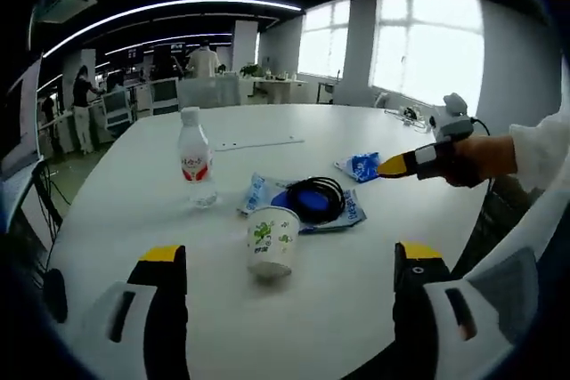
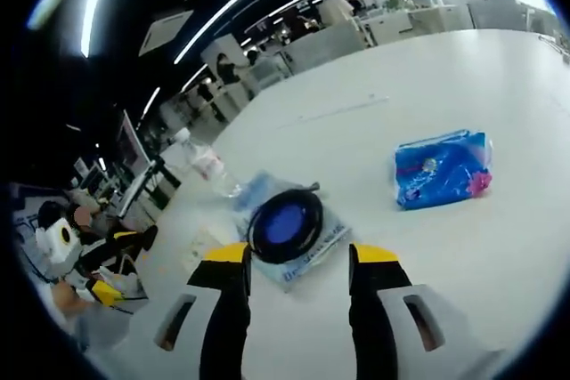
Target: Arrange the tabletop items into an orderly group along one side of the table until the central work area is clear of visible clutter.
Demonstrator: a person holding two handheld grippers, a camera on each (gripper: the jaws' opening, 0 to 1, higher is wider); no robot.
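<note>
**Both jaws wide, clutter still mid-table**

From my left gripper view, the print on the paper cup was too small to read, and the blue pouch under the coiled black cable was largely covered by it. The far office, with people at desks, was blurred.

My left gripper had its jaws spread far apart, holding nothing, with the cup standing between them a little farther out on the white tabletop. My right gripper had its jaws apart too, clamped on nothing, the cable ring and pouch lying just ahead of the tips.

In the left gripper view my right hand came in from the right, its yellow-tipped jaws reaching the small blue packet; whether they touched it I could not tell. The water bottle stood upright to the left of the pouch, apart from it. In the right gripper view the blue packet lay off to the right, well clear of the cable.
</note>
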